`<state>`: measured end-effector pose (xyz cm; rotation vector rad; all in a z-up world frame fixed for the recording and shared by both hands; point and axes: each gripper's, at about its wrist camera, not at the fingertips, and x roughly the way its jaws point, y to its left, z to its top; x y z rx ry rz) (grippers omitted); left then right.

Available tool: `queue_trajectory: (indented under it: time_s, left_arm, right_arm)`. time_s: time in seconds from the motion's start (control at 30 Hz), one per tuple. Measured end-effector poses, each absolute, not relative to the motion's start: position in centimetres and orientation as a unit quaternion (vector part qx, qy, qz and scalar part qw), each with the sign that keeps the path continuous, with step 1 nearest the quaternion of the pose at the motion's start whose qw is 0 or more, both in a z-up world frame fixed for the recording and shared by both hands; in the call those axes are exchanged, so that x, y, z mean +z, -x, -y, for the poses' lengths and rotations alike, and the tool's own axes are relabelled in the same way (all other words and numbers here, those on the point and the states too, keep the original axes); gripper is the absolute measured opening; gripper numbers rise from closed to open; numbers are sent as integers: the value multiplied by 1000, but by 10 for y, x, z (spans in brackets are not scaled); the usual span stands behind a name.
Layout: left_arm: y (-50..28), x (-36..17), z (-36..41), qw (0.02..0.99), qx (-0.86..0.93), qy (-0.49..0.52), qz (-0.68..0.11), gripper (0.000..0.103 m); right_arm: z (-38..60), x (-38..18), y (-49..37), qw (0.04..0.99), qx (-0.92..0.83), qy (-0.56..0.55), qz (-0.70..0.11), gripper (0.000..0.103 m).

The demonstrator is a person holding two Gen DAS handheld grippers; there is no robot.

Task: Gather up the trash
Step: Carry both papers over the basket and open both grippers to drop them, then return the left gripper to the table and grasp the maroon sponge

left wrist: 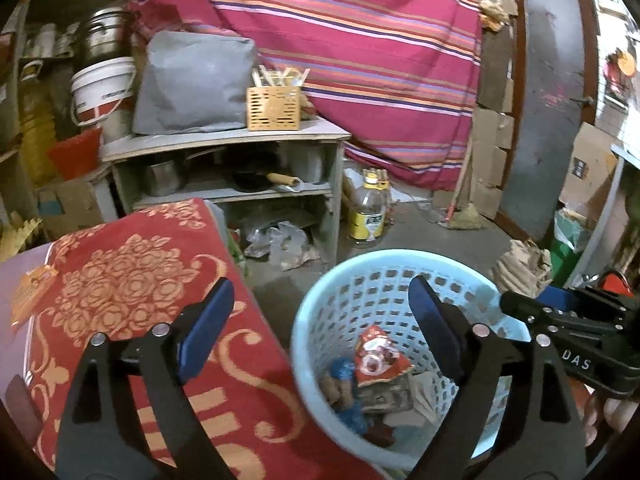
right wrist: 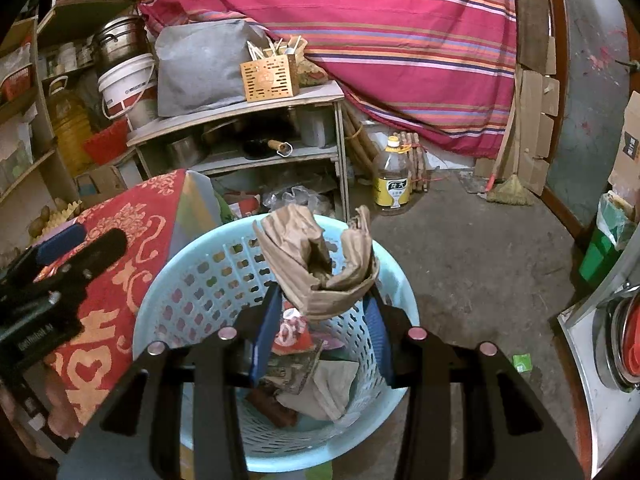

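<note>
A light blue plastic basket (left wrist: pixel 316 304) stands on the floor and also shows in the right wrist view (right wrist: pixel 192 280). It holds trash: a red wrapper (left wrist: pixel 378 358), blue scraps and paper. My right gripper (right wrist: pixel 324 304) is shut on a crumpled brown paper bag (right wrist: pixel 316 260) and holds it above the basket's opening. My left gripper (left wrist: pixel 320 320) is open and empty, left of the basket over a red patterned cloth (left wrist: pixel 132 300). The right gripper (left wrist: pixel 560 316) shows at the right edge of the left wrist view.
A grey shelf unit (right wrist: pixel 240 120) with pans stands behind the basket. A yellow-labelled oil bottle (right wrist: pixel 394 180) stands on the concrete floor beside it. A striped red blanket (right wrist: pixel 360 20) hangs behind. A small green scrap (right wrist: pixel 522 362) lies on the floor right of the basket.
</note>
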<state>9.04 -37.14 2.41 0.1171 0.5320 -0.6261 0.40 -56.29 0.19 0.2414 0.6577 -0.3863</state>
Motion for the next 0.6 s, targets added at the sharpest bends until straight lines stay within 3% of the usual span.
queue_trajectory:
  time_s: [0.3,0.37,0.4,0.6]
  left_arm:
    - [-105,30,325,933,-247,-44,-259,97]
    - [-109,33,313,935,-237,-39,-261,97]
    - [-110,34,308,936,-233,-36,-262,97]
    - [-114,40,273,944,-203,-27,-257,97]
  right_arm:
    - [550,0,-18,923,-173,-122,-320,44]
    - [546,1,-22,925,-171,-125,-317,60]
    - [544,2,-23,926,-173,-128,-310,78]
    - [531,0,-32,923,-189,-125,-312,87]
